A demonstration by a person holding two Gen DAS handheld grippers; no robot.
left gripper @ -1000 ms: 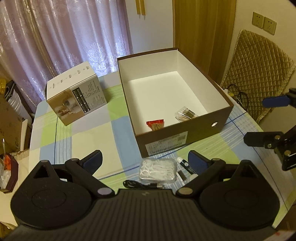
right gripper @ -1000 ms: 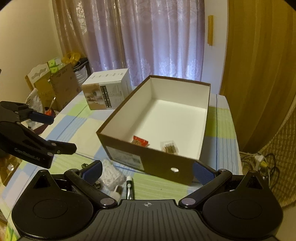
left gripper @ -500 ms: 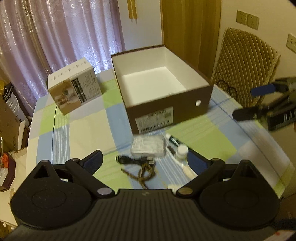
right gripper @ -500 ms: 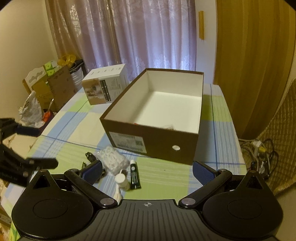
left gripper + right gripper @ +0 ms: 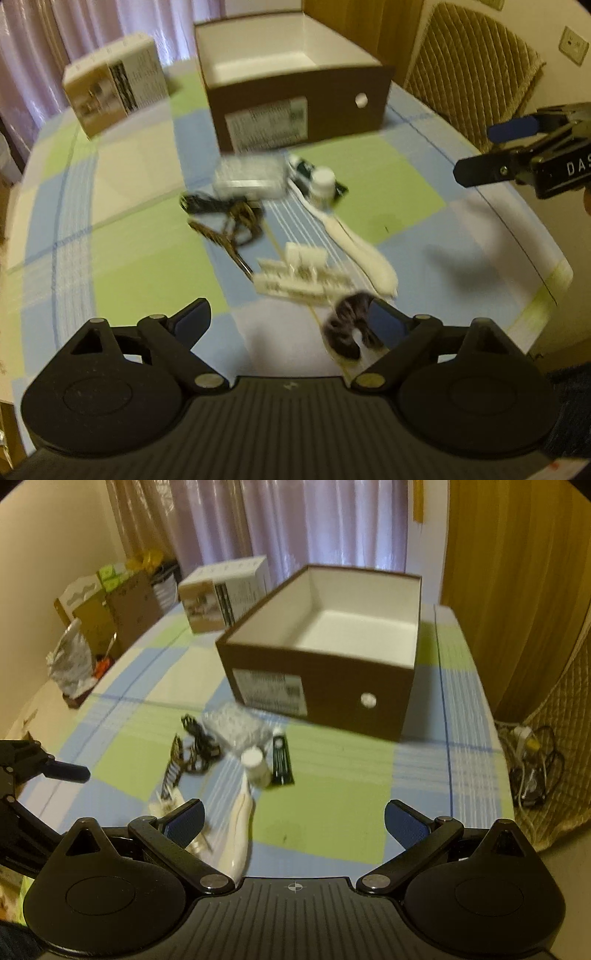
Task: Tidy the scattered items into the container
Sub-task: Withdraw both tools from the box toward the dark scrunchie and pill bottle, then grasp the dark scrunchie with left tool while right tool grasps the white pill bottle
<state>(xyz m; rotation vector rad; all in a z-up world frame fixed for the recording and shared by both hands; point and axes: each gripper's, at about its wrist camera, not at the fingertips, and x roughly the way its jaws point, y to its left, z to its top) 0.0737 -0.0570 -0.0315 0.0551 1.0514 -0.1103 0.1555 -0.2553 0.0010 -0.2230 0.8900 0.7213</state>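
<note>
**Loose items on the tablecloth, both grippers empty above them**

Container: brown cardboard box (image 5: 295, 99), white inside, label and a round hole on its near wall; upper centre of the left wrist view, upper right of centre in the right wrist view; stands beyond the whole scatter

Table: checked green, blue and white cloth (image 5: 122, 266); a smaller printed carton (image 5: 114, 92) stands at upper left, apart from the box

Left gripper (image 5: 291, 328): jaws spread wide, nothing between them; lower centre of its own view. The scatter lies straight ahead of it, so it looks the nearer of the two

Right gripper (image 5: 293, 821): jaws spread wide, nothing held; the scatter lies ahead and to the left in its view, some of it partly behind the left finger

Scatter, centre frame, largest first:
- white toothbrush-like handle (image 5: 354, 243), long axis running from upper left to lower right in the left wrist view, thick end toward the gripper
- clear plastic packet (image 5: 251, 177) of small white pieces, just in front of the box
- white flat pack (image 5: 295, 277), blurred, contents unclear
- tangled dark cable (image 5: 218, 210) with a patterned strap
- dark tube (image 5: 282, 757), long axis pointing toward the box
- dark fuzzy ring (image 5: 351, 328), just beside the left gripper's right finger
- small white-capped bottle (image 5: 323, 182), upright, touching the handle's far end

Judgement: the fuzzy ring is the closest pick for the left gripper, calling for a short shift to the right
</note>
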